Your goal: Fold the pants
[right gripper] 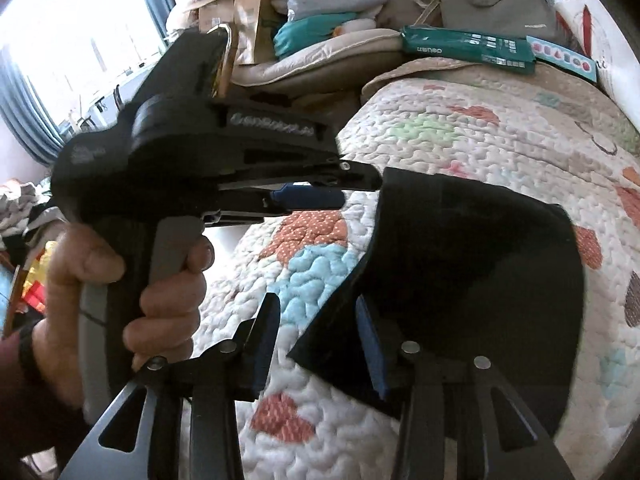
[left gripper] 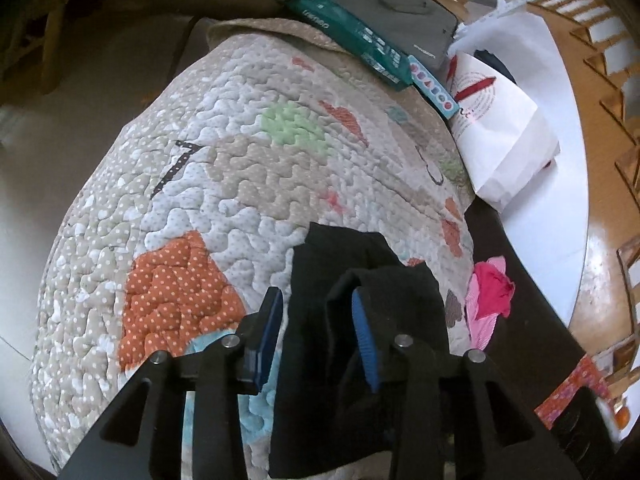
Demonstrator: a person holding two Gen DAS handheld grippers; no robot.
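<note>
We have the black pants (left gripper: pixel 360 320) lying on the quilted bedspread (left gripper: pixel 224 184), already gathered into a short, thick stack with a folded edge facing away from us. That looks to us like a late fold just laid down. What seems left is to let go cleanly, smooth the raised upper layer, and perhaps make one more fold if a smaller packet is wanted; we cannot see the whole garment, so we cannot say how neat the hidden end is.

Our left tool (left gripper: pixel 316 336) stands partly open, its jaws astride a ridge of the black cloth, with a visible gap at the left pad, so it does not clamp. Our right tool (right gripper: pixel 320 344) is also partly open; the edge of the pants (right gripper: pixel 472 280) lies against its right pad while the left pad is clear over the quilt, so nothing is pinched there either. In the right wrist view we see our left hand (right gripper: pixel 160 280) gripping the left tool's handle just beside the pants.

Around us: a green box (left gripper: pixel 352 36) and a dark grey case (left gripper: pixel 400 8) at the far edge of the bedspread, a white paper bag (left gripper: pixel 504 128), and pink clothing (left gripper: pixel 488 296) beside the quilt. None of it lies on the folding area.
</note>
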